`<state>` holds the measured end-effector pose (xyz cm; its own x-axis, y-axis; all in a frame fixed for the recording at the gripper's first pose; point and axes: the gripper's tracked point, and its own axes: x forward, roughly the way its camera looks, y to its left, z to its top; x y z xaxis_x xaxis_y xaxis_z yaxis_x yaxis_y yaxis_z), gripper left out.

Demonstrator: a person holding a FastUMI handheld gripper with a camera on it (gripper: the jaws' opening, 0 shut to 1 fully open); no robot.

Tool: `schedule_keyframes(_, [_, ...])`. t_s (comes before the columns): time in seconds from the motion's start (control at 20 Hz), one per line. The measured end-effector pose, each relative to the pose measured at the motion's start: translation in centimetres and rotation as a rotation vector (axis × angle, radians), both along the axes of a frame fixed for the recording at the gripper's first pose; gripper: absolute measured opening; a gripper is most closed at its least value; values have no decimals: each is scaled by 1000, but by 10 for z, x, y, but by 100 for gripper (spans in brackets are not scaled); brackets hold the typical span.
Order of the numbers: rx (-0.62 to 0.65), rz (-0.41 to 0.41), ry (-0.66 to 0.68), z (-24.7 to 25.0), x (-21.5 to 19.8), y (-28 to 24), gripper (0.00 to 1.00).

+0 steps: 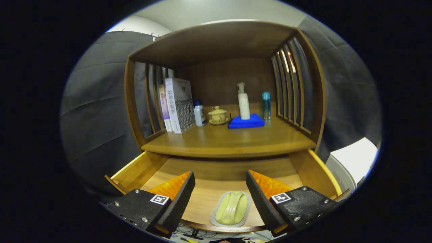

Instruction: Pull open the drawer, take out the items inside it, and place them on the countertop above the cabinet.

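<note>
The wooden drawer (314,172) stands pulled out below the cabinet's countertop (229,141). On its floor lies a pale yellow-green oval item on a grey pad (231,208), near the drawer's front edge. My gripper (220,178) hovers over the drawer, open, its fingers to the left and right of that item and above it, touching nothing. On the countertop rest a folded blue cloth (246,122) with a white pump bottle (243,103) standing on it.
The countertop also carries upright books (177,104) at the left, a small white bottle (199,114), a lidded yellow cup on a saucer (217,115) and a teal bottle (266,105). Slatted wooden sides (290,87) and a shelf top enclose it. Bare wood lies at the counter's front.
</note>
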<state>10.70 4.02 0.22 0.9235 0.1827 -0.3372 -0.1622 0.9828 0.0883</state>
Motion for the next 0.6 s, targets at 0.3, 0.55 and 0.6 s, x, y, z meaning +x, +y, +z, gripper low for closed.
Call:
schedule_keyframes(0.3, [-17,9,204,-40,16,-6,94])
schedule_keyframes(0.55, [7,5,341,-68,16,-12,85])
schedule_keyframes(0.6, [11,8,365,-72,14,-12,84])
